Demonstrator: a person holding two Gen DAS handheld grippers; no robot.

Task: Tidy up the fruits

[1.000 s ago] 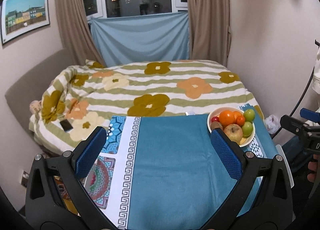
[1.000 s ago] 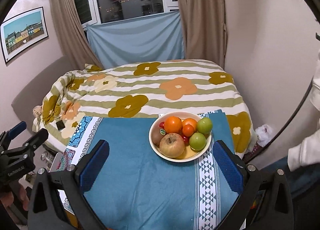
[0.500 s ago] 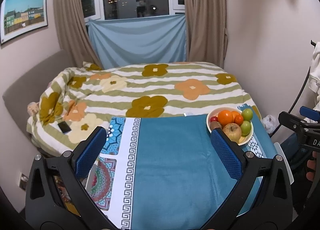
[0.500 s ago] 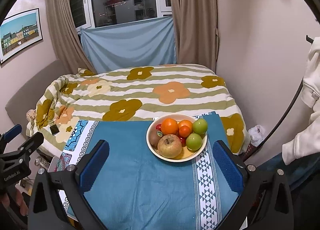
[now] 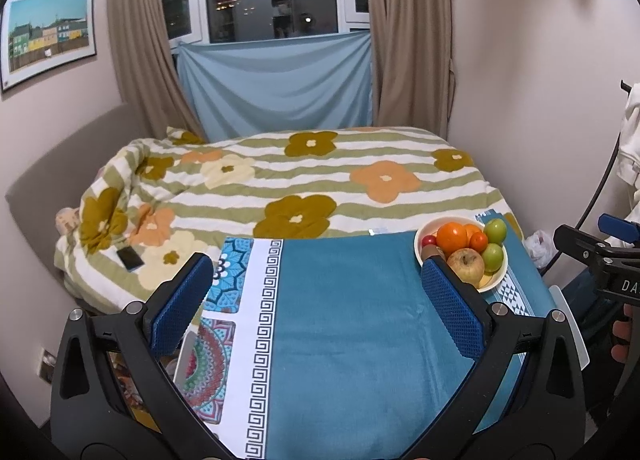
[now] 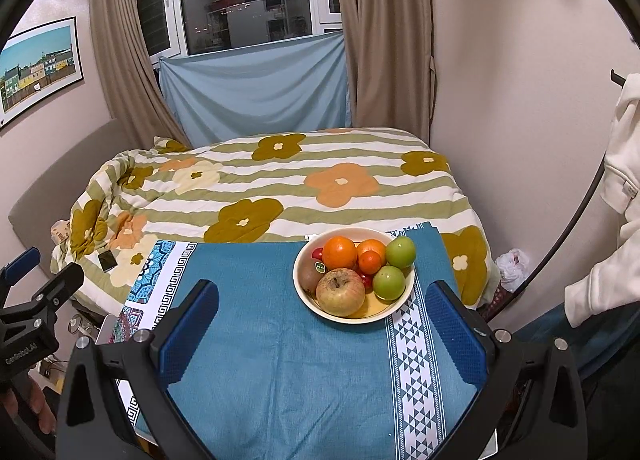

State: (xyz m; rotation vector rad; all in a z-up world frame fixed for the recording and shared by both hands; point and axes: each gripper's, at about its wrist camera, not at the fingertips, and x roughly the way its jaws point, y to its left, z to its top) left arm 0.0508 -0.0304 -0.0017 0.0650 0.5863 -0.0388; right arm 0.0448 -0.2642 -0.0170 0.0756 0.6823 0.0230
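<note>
At nine o'clock in the right wrist view we see our left gripper (image 6: 24, 280) from the side, held off the table's edge, with our fingers wrapped on its handle low in the corner. Through its own camera its blue pads (image 5: 182, 302) stand wide apart with nothing between them, hovering over the teal tablecloth (image 5: 344, 324), whose patterned border runs along seven o'clock.

Moving toward the centre, the cream bowl (image 6: 306, 300) sits on the cloth at about one o'clock of the right wrist view, near the table's far edge. It holds a yellowish apple (image 6: 340, 292) at the front, a brown kiwi (image 6: 308, 276) at its nine o'clock side, a large orange (image 6: 339, 253) behind, a small orange (image 6: 369, 262), and two green apples (image 6: 400, 252) toward three o'clock. Small red fruits peek between them.

Our right gripper (image 6: 322, 332) hangs short of the bowl, spread wide and gripping nothing.

Beyond the table, at twelve o'clock, lies the flowered bedspread (image 6: 280, 180), with a dark phone (image 6: 107, 261) near its ten o'clock corner.
</note>
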